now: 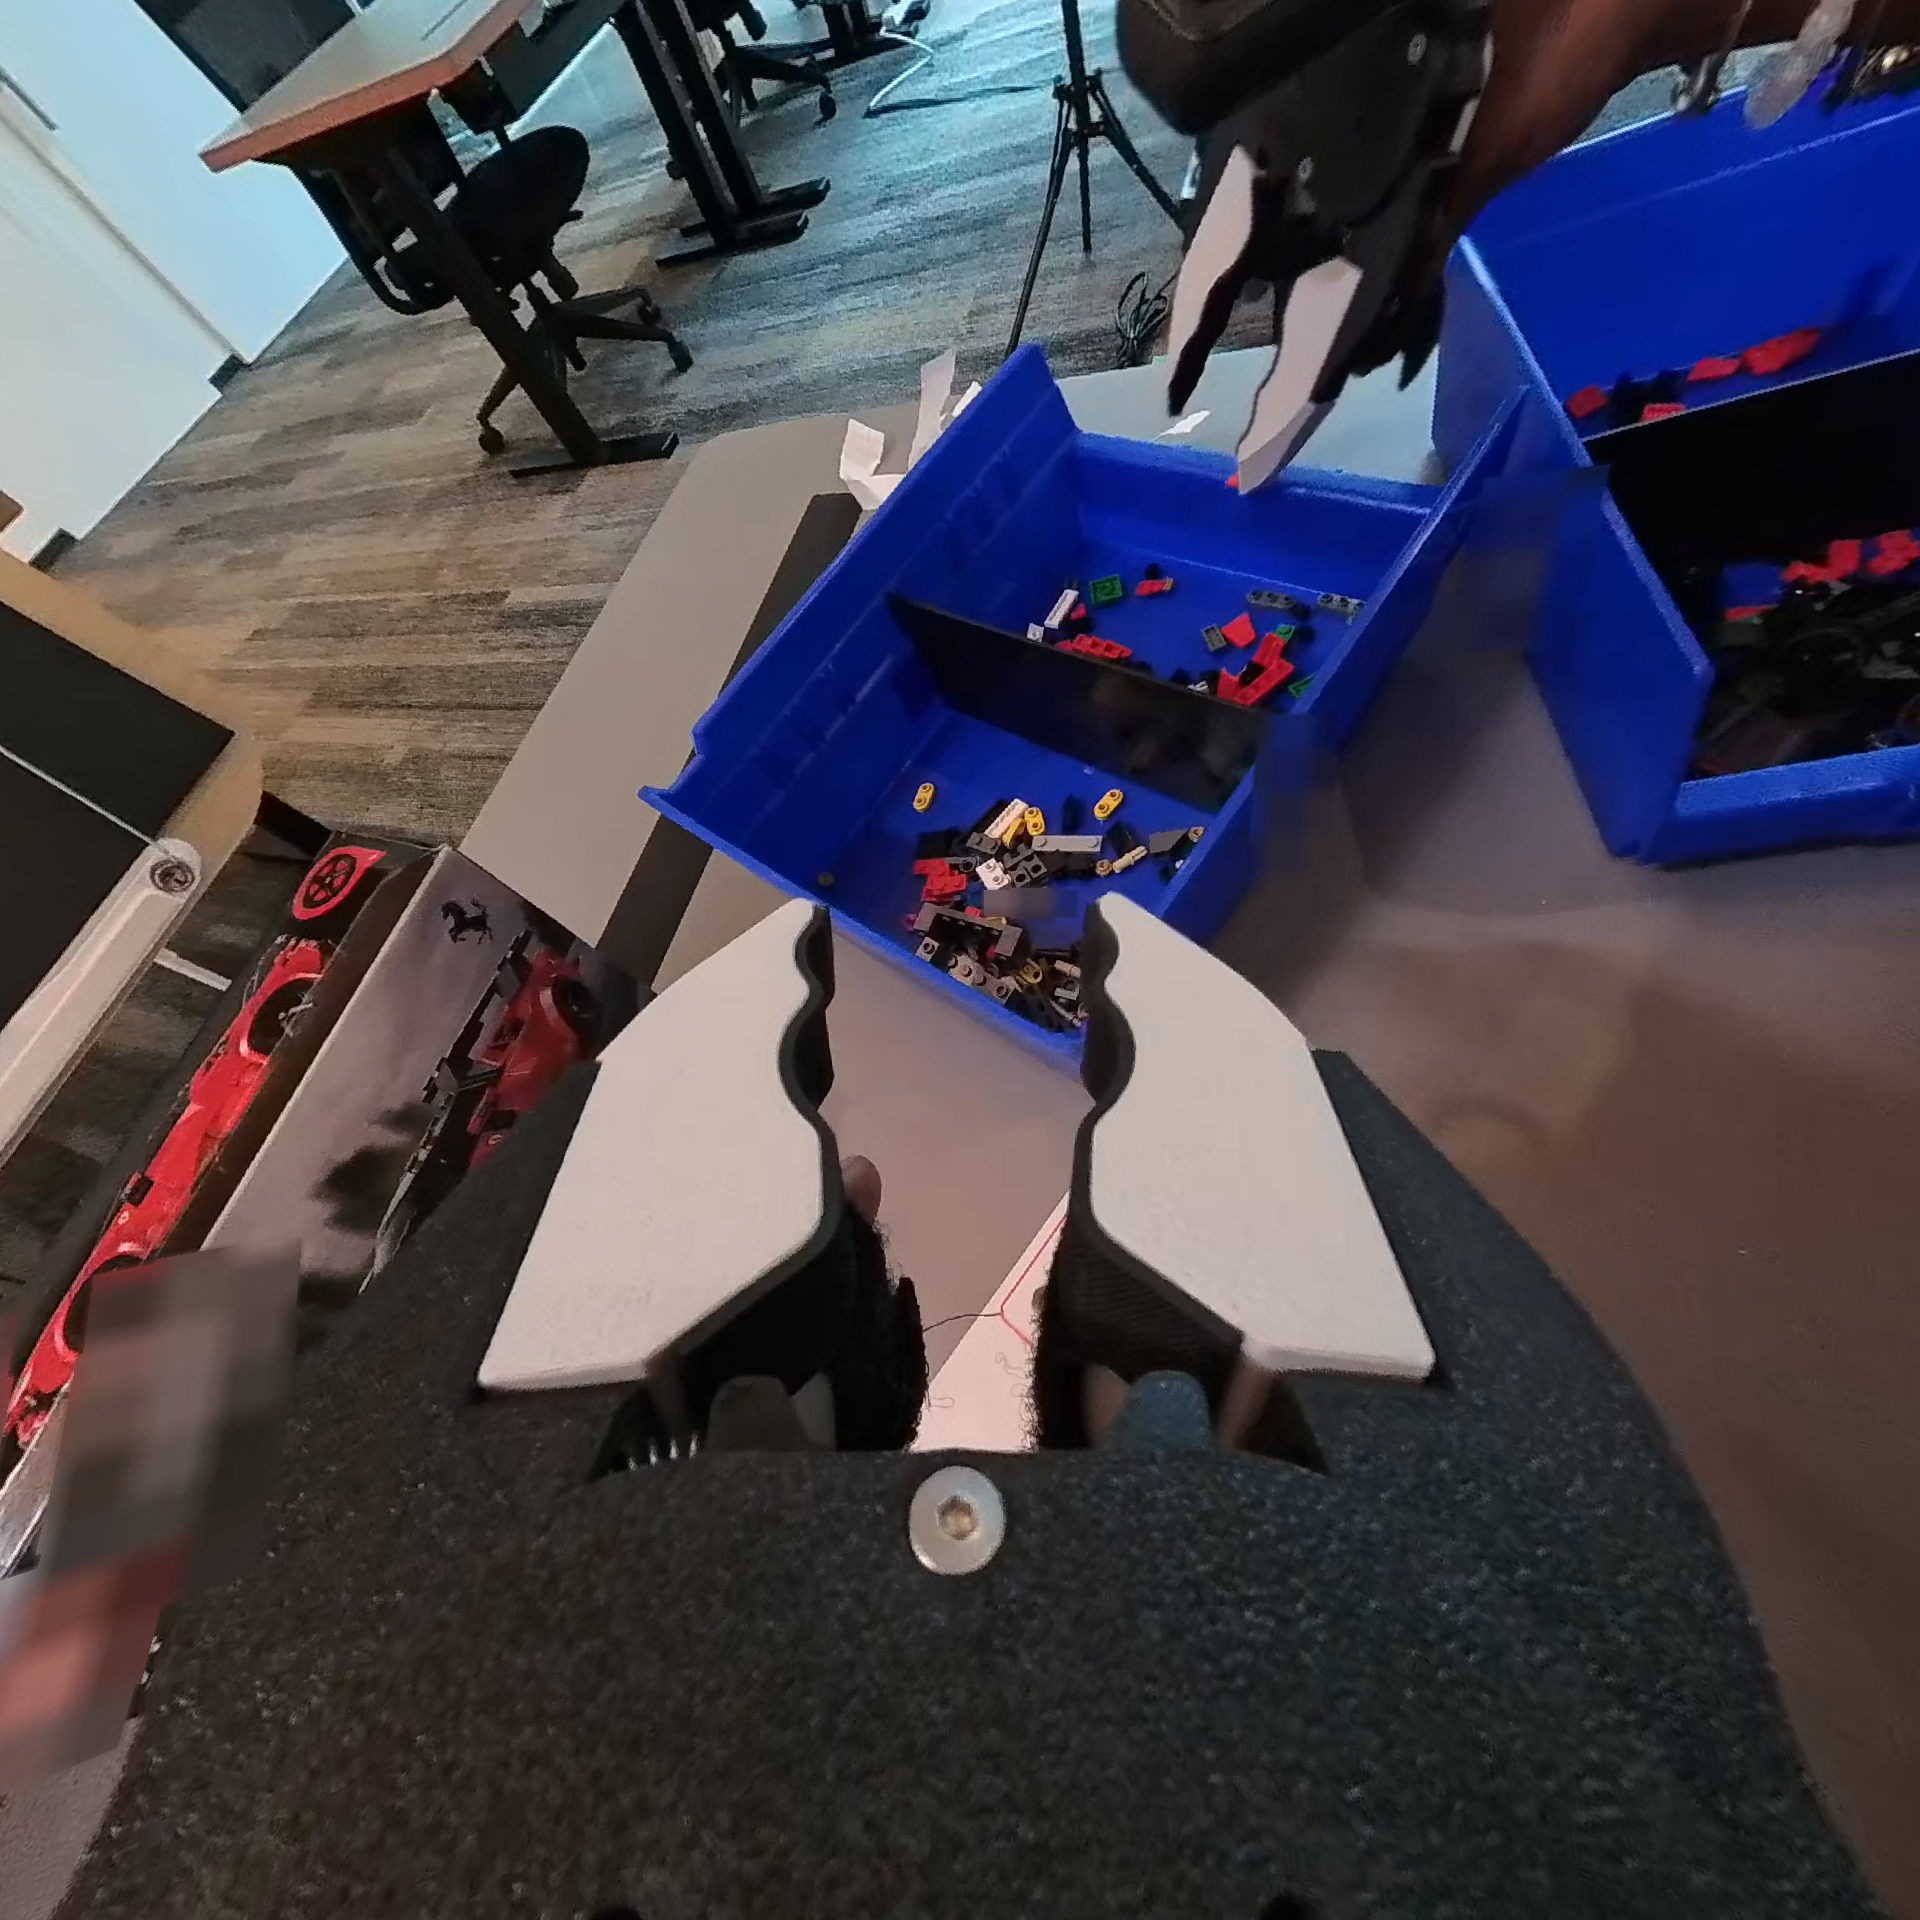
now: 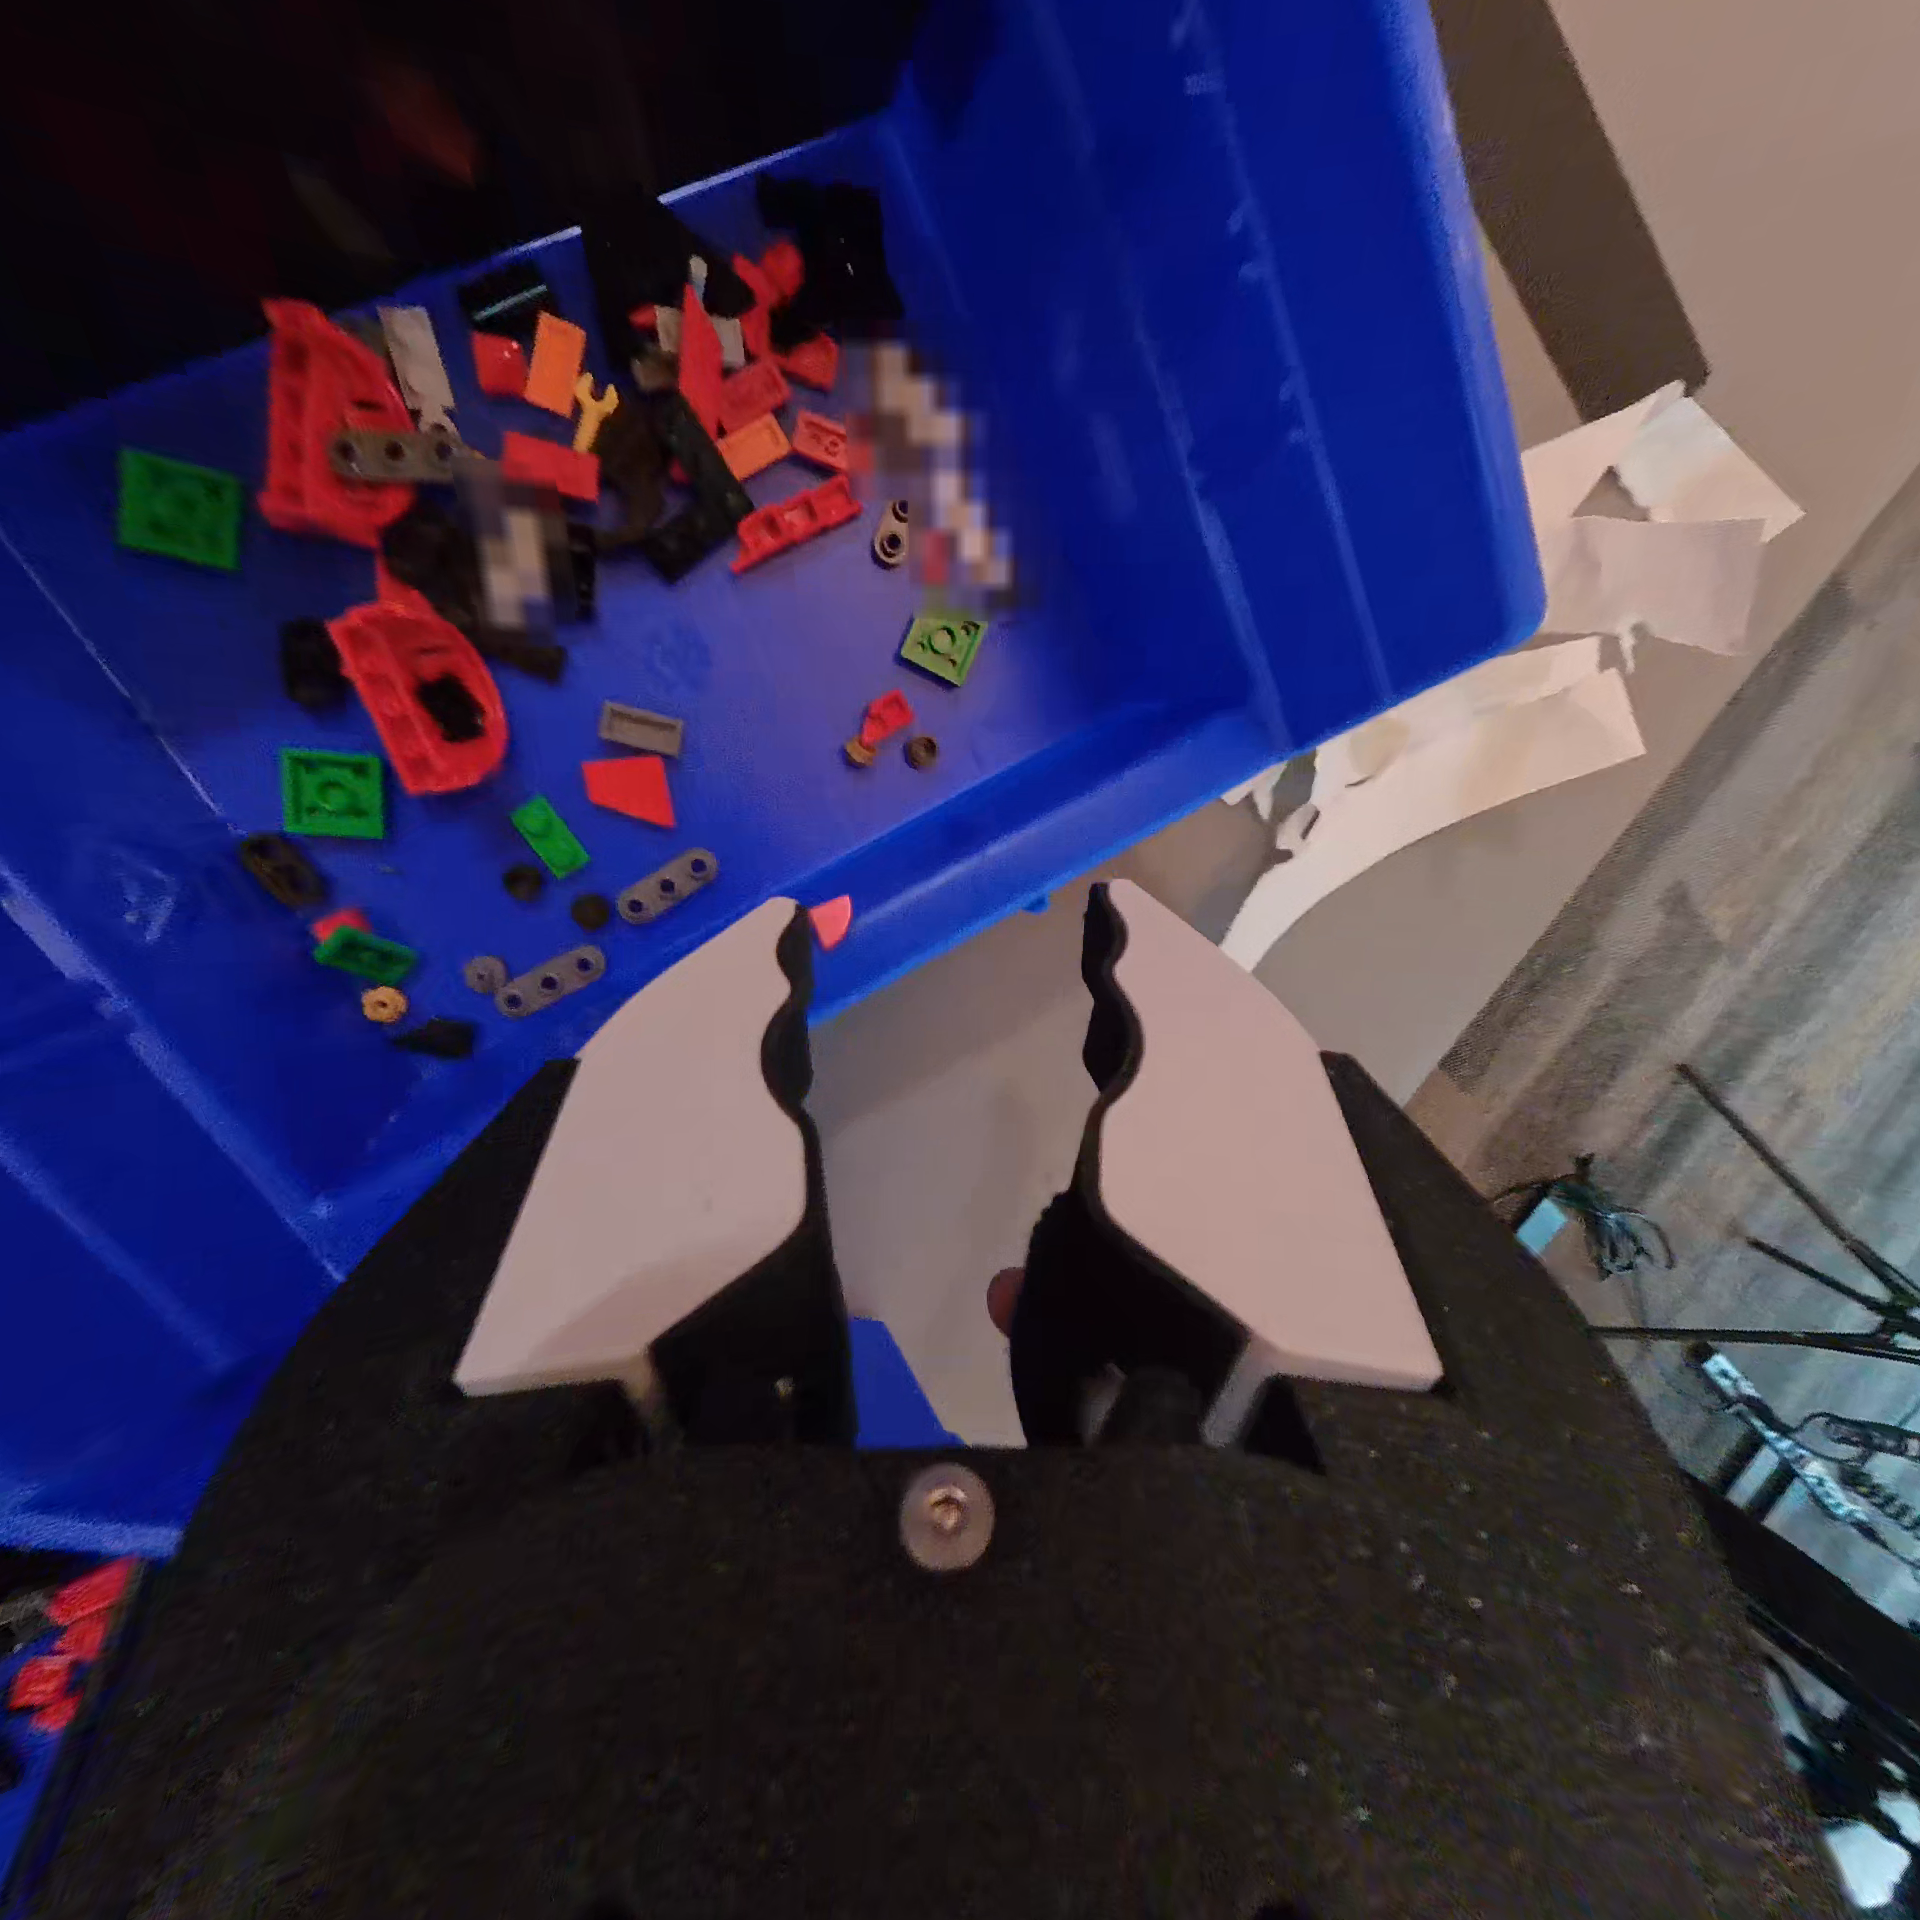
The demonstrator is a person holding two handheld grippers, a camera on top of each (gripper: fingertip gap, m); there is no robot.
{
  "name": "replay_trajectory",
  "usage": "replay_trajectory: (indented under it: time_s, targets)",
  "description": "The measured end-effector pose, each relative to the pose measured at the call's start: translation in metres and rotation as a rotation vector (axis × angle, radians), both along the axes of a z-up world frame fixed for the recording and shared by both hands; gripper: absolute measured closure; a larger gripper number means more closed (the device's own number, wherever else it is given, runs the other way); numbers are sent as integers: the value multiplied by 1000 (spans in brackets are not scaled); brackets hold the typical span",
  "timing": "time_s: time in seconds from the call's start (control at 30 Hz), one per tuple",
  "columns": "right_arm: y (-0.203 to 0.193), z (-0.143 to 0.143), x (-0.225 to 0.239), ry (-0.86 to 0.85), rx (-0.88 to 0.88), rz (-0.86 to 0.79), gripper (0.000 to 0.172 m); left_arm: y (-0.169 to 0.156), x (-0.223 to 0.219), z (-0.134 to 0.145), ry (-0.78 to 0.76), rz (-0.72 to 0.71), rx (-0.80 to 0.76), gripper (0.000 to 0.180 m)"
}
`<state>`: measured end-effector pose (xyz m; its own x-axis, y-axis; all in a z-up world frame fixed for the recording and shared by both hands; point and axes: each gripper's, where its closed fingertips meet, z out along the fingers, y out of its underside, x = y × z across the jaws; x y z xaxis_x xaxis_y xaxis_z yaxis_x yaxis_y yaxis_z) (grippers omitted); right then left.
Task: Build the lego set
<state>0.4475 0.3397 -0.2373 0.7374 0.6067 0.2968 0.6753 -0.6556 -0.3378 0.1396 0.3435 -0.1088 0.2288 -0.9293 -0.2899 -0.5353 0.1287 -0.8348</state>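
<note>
Grippers both stand spread and bare: the left gripper hovers at the near wall of the blue bin of loose bricks, the right gripper over its far rim, a small red piece just beside one fingertip.

An office turned into a recording workspace, as we read it.

We see grey patterned carpet tiles, long desks on black legs with black swivel chairs on castors beside them, and cables trailing over the floor. We also see a black tripod standing past the grey table, which carries blue plastic bins split by a black divider and stocked with small toy bricks, a toy-car box at its edge, and torn white paper.
</note>
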Motion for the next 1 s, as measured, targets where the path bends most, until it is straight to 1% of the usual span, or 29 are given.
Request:
replay_trajectory:
  time_s: [0.13,0.2,0.23,0.27,0.33,0.37,0.43,0.5,0.57,0.63,0.67,0.7,0.77,0.87,0.93,1.0]
  targets:
    - [-4,4,-5,23,47,54,120,-2,2,2,-12,-6,2,136]
    - [-7,0,-11,43,33,69,116,-2,2,1,0,-5,9,136]
    - [-8,-1,-9,26,28,66,114,-1,1,1,5,-1,15,135]
    - [-8,-1,-9,24,35,65,115,0,0,1,7,6,20,135]
    - [-2,9,-18,84,88,50,121,3,-2,2,0,19,22,136]
    - [0,16,-27,130,108,51,122,5,-3,1,-2,24,16,136]
    - [-1,26,-54,208,111,109,120,8,-6,-4,21,33,3,134]
    - [-5,34,-88,266,100,217,115,11,-10,-10,65,45,6,130]
    - [-13,40,-129,354,62,331,115,12,-13,-13,89,42,11,128]
    - [-21,41,-165,393,26,429,119,11,-14,-15,101,32,10,127]
    - [-21,39,-177,368,27,460,129,11,-15,-15,101,33,7,127]
    - [-19,37,-187,335,42,492,134,11,-15,-15,101,33,4,127]
    - [-16,38,-205,286,79,560,139,12,-18,-16,108,28,1,126]
    - [-6,44,-210,243,101,565,130,17,-24,-14,111,53,15,127]
    - [-8,48,-211,277,80,580,125,18,-26,-12,107,56,19,127]
    - [-14,50,-215,323,45,589,127,19,-27,-12,106,58,22,127]
